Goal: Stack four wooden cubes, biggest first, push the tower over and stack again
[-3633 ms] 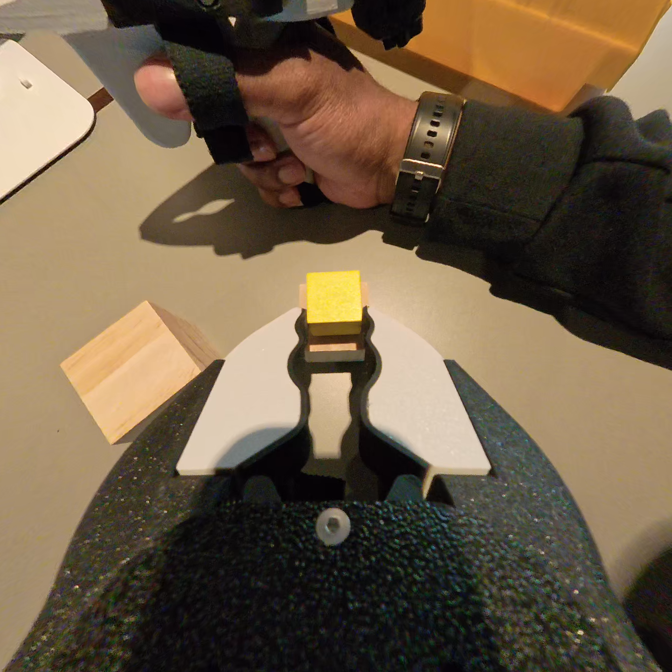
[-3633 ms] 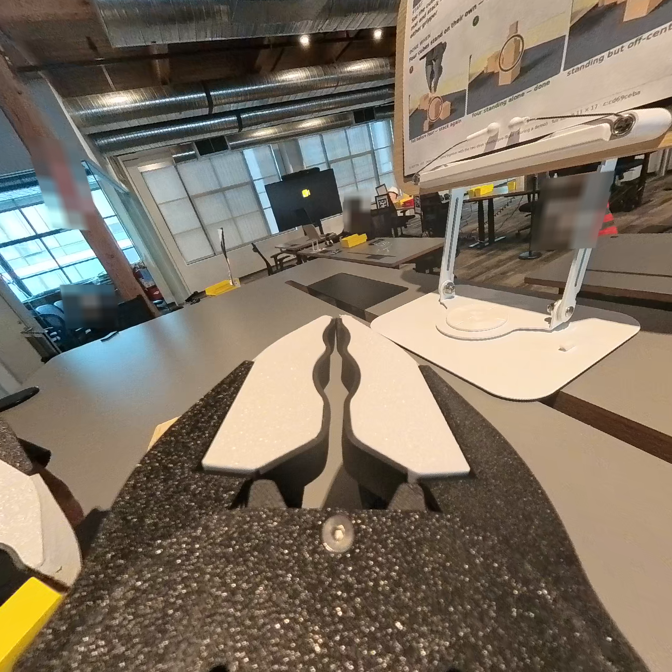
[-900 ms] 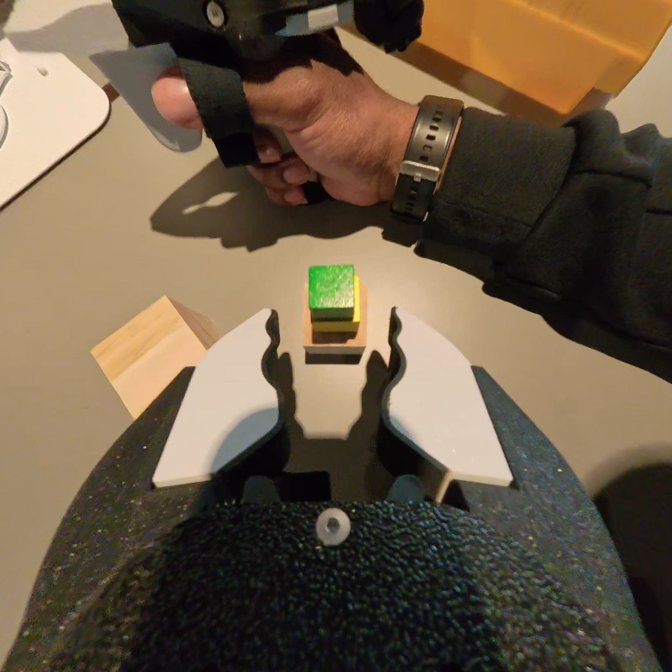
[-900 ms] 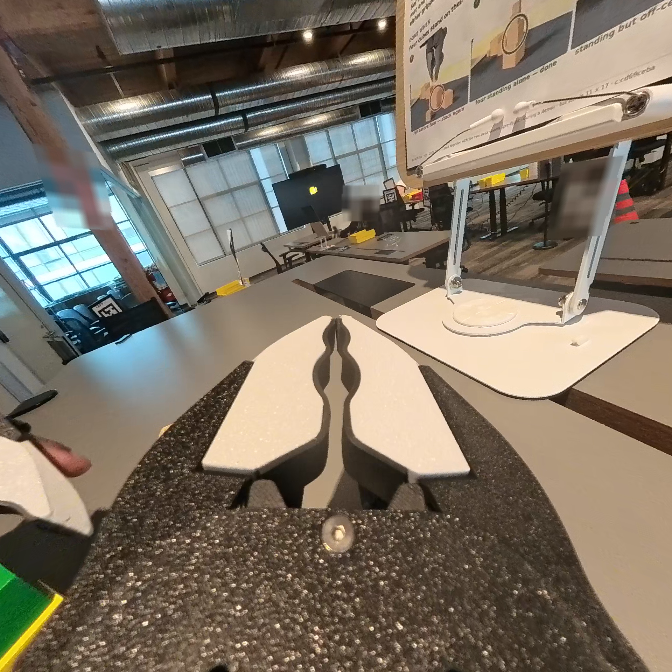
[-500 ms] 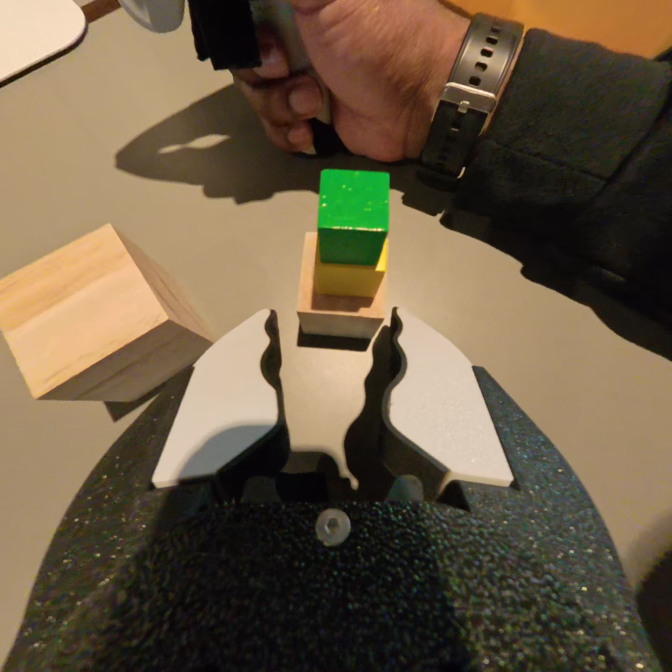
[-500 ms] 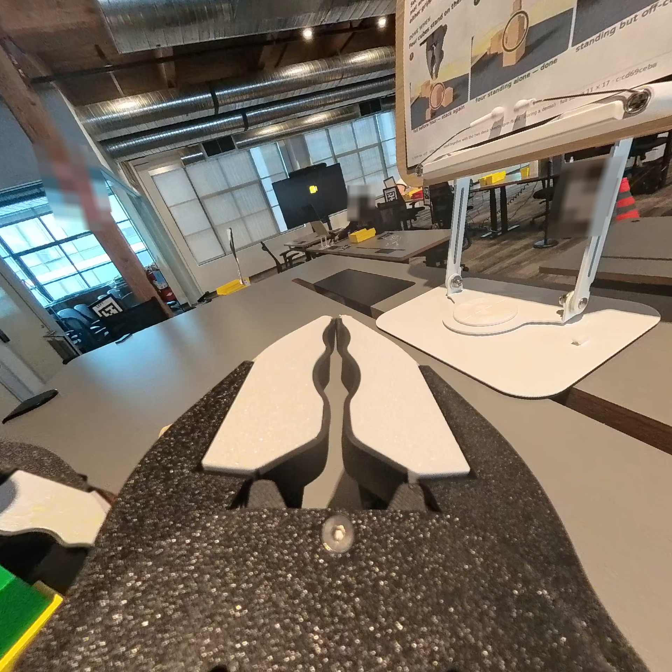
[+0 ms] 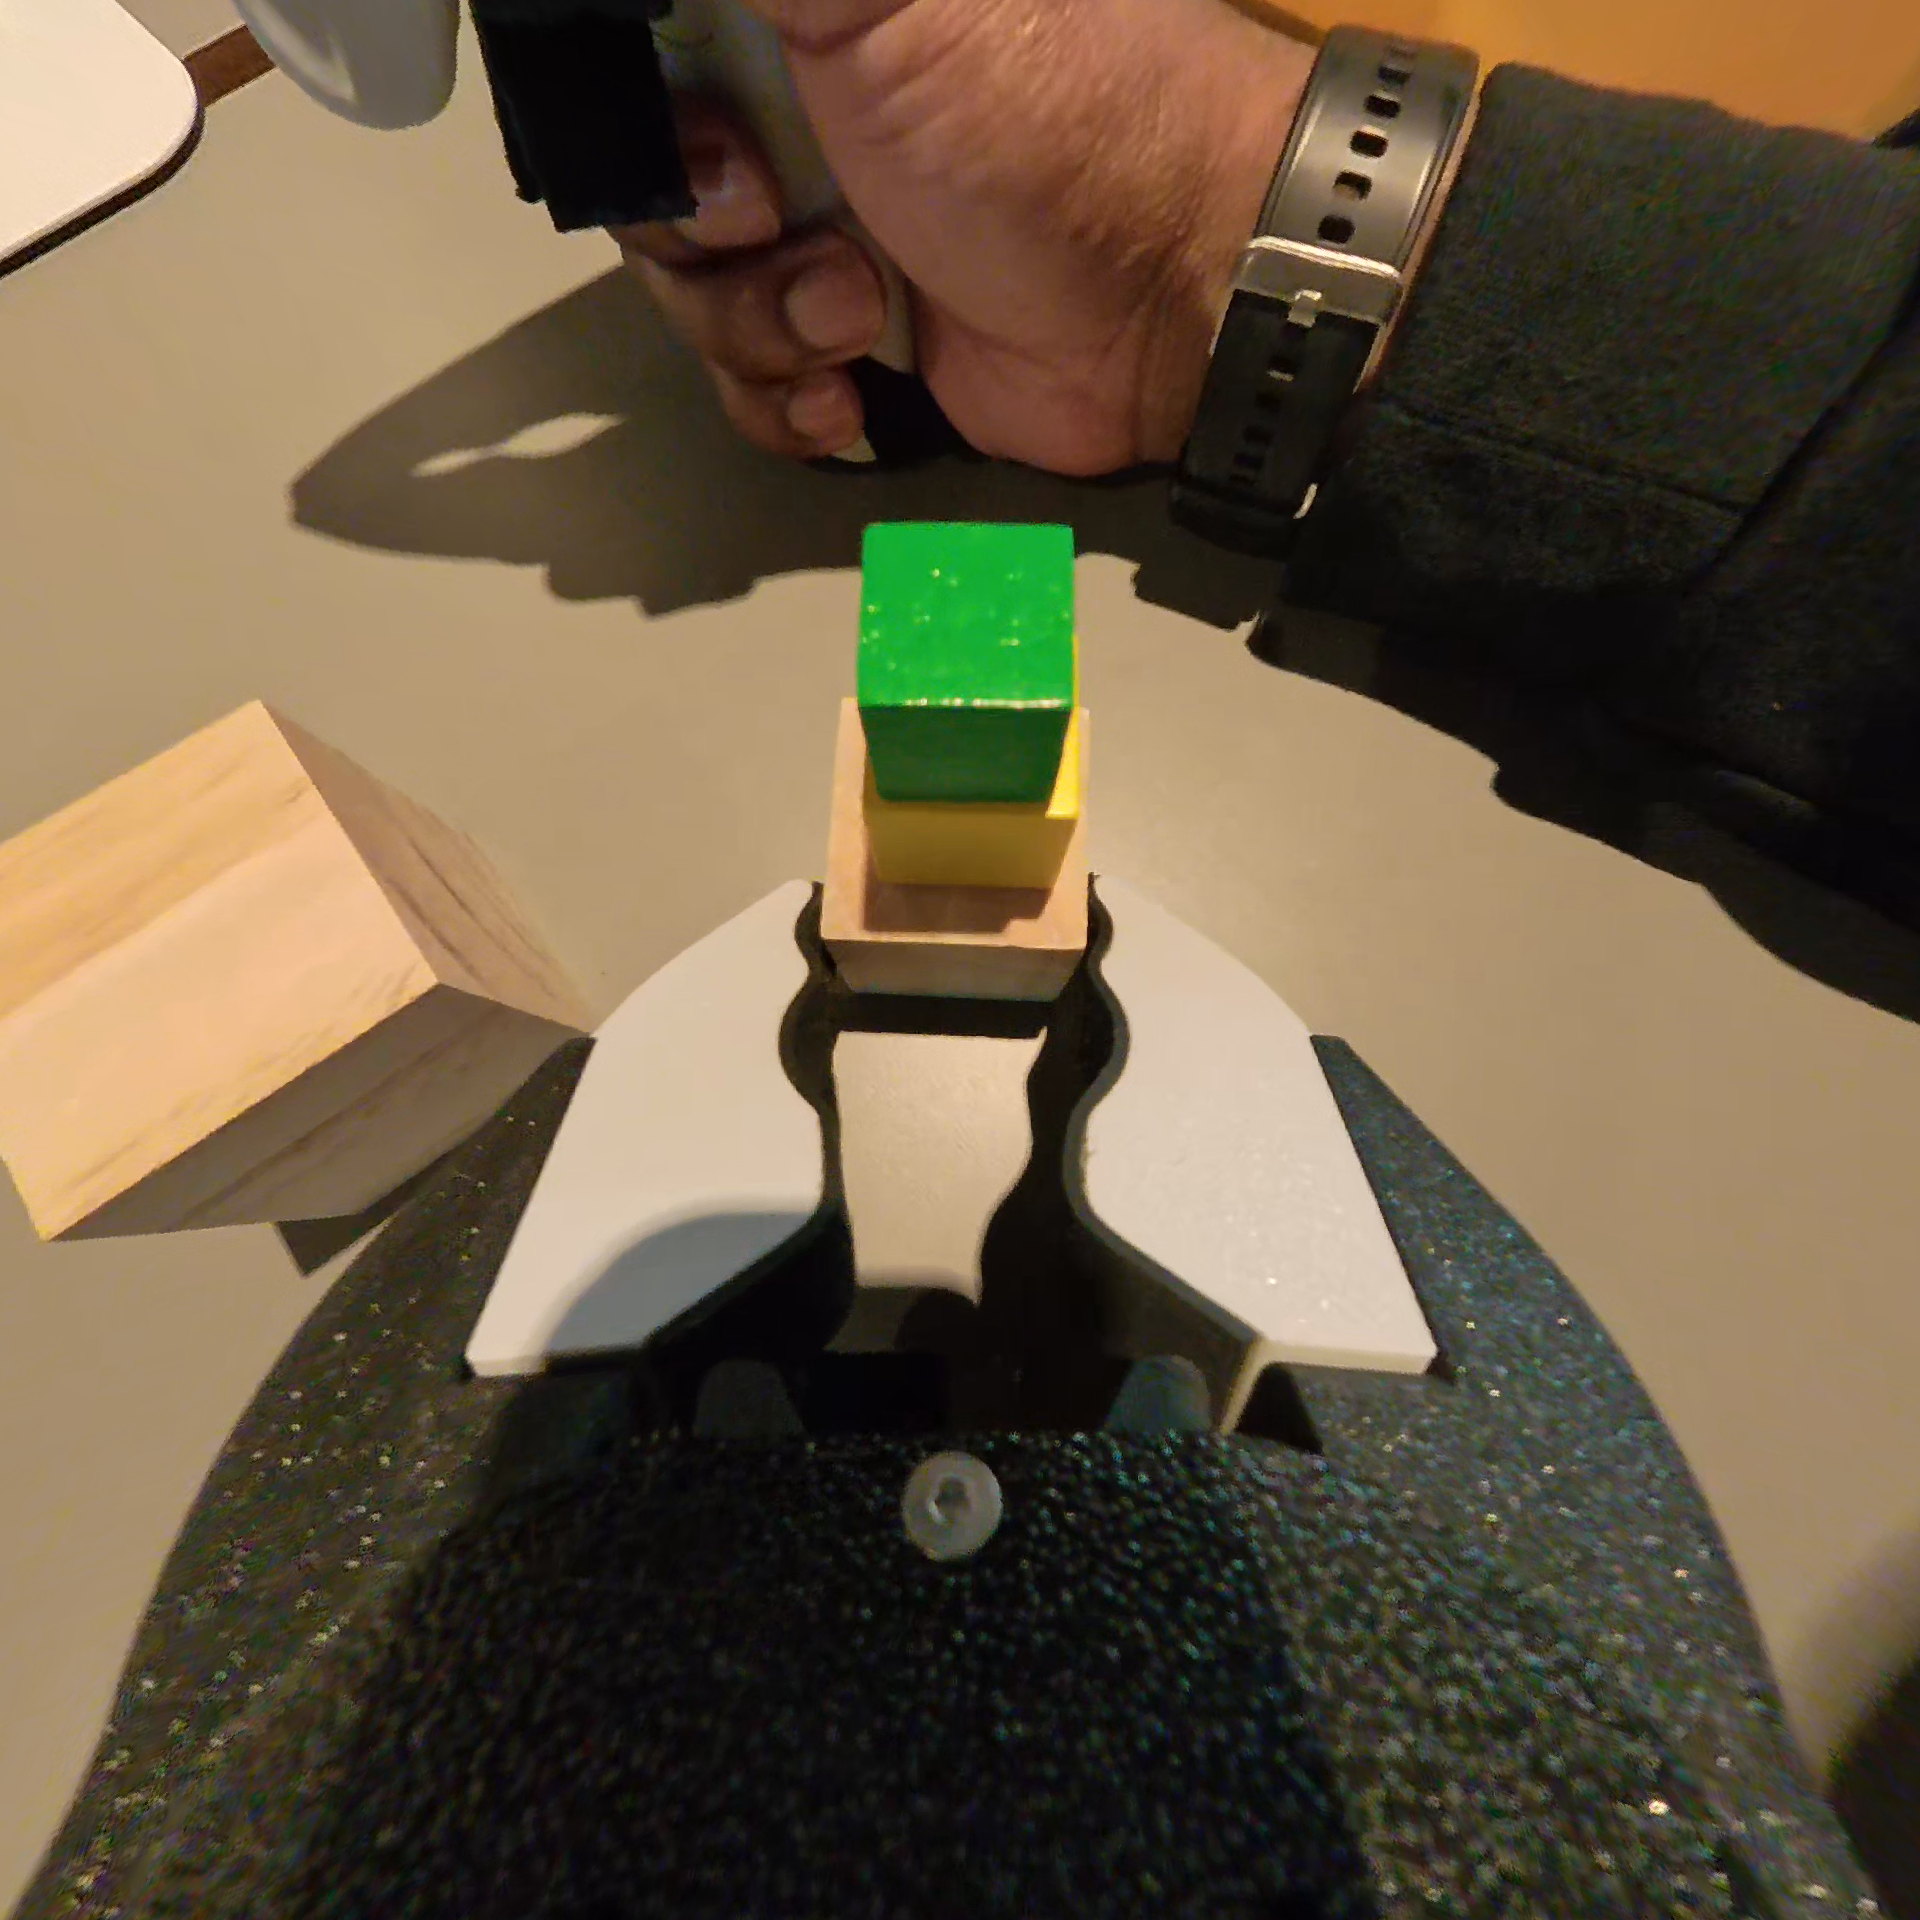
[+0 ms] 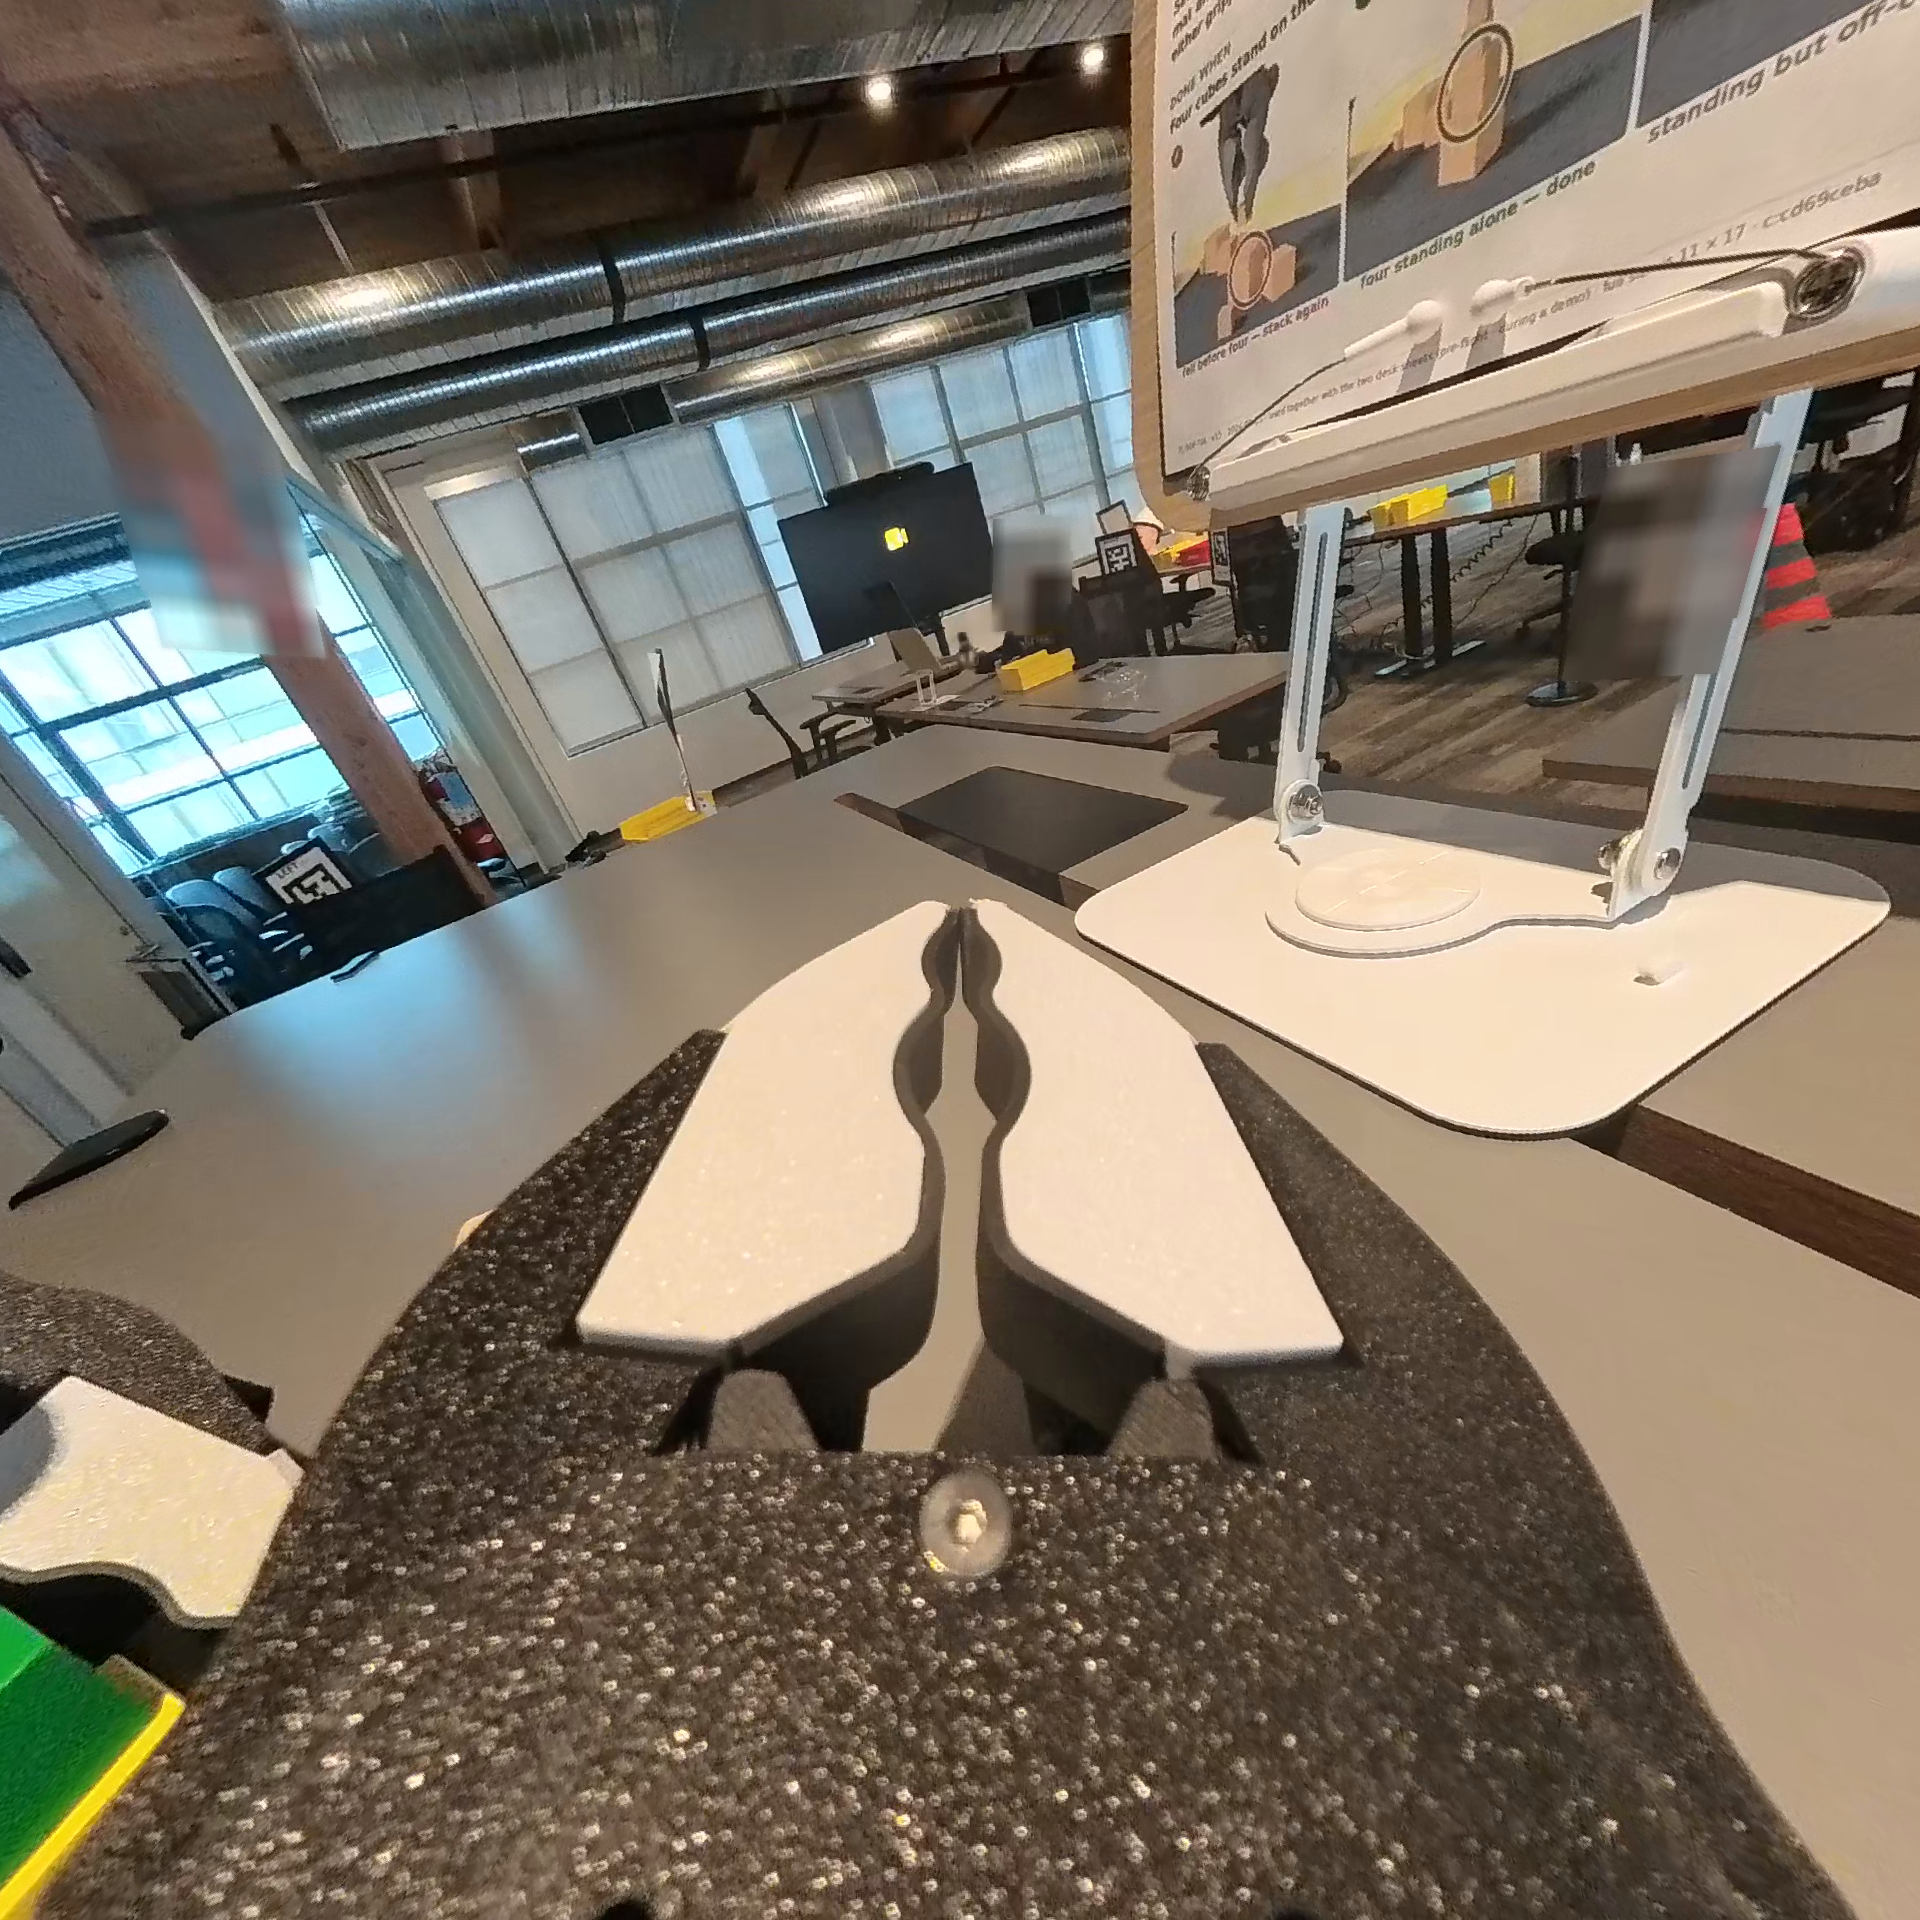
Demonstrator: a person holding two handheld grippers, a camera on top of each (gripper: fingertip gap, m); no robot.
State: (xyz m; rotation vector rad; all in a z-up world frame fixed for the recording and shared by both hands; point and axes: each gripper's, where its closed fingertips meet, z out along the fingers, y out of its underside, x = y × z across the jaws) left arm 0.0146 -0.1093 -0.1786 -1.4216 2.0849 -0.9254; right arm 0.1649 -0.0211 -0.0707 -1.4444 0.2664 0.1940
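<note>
A green cube (image 7: 961, 634) sits on a yellow cube (image 7: 961, 847), which sits on a small plain wooden cube (image 7: 951, 951), all on the grey table. My left gripper (image 7: 954, 920) is shut on that bottom wooden cube, one fingertip on each side. The biggest wooden cube (image 7: 239, 966) lies tilted on the table to the left, apart from the stack. My right gripper (image 8: 961, 914) is shut and empty, hovering over the table behind the stack. Corners of the green cube (image 8: 52, 1745) and the yellow cube (image 8: 104, 1813) show at the right wrist view's lower left.
A person's hand (image 7: 1018, 229) with a black watch and dark sleeve holds the right gripper just behind the stack. A white stand base (image 8: 1507, 997) carrying a board stands on the table to the right; its corner (image 7: 73, 114) shows at the far left. Some 20 centimetres of space lies between my two pairs of fingers.
A green cube now tops the yellow one. My left gripper was open in front of the stack, then moved forward and closed on the bottom wooden cube. The right gripper stayed shut.
</note>
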